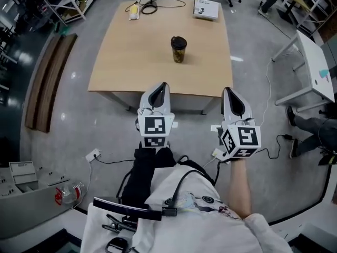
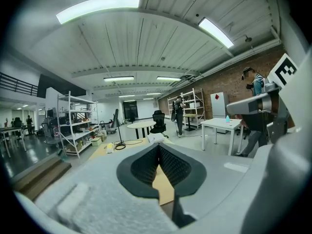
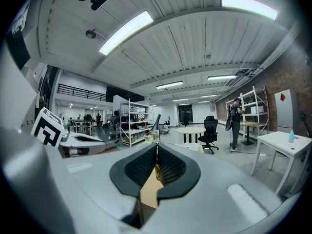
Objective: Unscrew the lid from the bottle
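Note:
A dark bottle (image 1: 178, 50) with a black lid stands upright near the middle of the wooden table (image 1: 131, 62). My left gripper (image 1: 161, 85) hovers at the table's near edge, shut and empty, its tips touching. My right gripper (image 1: 227, 90) hangs beside it at the table's near right corner, also shut with nothing held. Both are well short of the bottle. In the right gripper view a sliver of the bottle (image 3: 157, 173) shows through the gap behind the closed tips (image 3: 157, 147). In the left gripper view the closed jaws (image 2: 159, 147) frame only table top.
A white booklet (image 1: 206, 8) lies at the table's far right, a yellowish item (image 1: 134, 11) and a lamp base with cable (image 1: 150, 7) at the far left. A white desk (image 1: 316, 67) stands to the right, a wooden bench (image 1: 47, 80) to the left. Cables cross the floor below me.

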Action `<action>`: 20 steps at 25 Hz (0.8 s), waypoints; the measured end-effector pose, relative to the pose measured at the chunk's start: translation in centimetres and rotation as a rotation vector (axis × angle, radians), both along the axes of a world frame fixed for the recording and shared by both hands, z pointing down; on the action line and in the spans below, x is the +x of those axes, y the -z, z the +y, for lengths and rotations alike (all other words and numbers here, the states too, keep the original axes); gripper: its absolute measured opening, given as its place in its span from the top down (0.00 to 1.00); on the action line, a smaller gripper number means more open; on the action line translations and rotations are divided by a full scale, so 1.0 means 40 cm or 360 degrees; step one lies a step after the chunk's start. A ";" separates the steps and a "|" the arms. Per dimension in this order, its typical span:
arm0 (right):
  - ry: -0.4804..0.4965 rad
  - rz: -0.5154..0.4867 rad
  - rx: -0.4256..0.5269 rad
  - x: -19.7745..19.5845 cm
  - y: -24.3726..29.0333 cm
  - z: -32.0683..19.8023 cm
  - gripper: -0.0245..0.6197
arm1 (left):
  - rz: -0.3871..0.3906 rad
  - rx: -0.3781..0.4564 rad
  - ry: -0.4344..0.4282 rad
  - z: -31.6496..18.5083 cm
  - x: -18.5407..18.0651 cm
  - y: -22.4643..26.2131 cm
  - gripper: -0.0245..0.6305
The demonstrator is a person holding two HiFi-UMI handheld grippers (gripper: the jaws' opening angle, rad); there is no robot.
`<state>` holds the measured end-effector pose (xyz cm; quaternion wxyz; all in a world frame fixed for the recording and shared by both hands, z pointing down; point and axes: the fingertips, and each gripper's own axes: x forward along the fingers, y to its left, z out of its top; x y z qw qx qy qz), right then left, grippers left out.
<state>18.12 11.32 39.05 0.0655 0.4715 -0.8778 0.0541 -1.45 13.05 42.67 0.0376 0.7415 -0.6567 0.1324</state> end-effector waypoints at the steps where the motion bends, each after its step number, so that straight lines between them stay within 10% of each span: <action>1: 0.0028 0.0003 -0.0016 -0.019 -0.015 -0.013 0.94 | -0.0010 -0.0026 -0.0002 -0.010 -0.018 -0.025 0.96; 4: 0.0114 0.0056 -0.0065 -0.068 -0.067 -0.068 0.88 | -0.0015 -0.0148 -0.0050 -0.063 -0.067 -0.127 0.91; 14: 0.0363 0.0214 -0.0330 -0.290 -0.247 -0.452 0.50 | -0.0076 -0.0563 -0.0686 -0.491 -0.129 -0.596 0.05; 20: 0.0459 0.0198 -0.0481 -0.408 -0.312 -0.601 0.33 | -0.0195 -0.0559 -0.0838 -0.651 -0.088 -0.741 0.05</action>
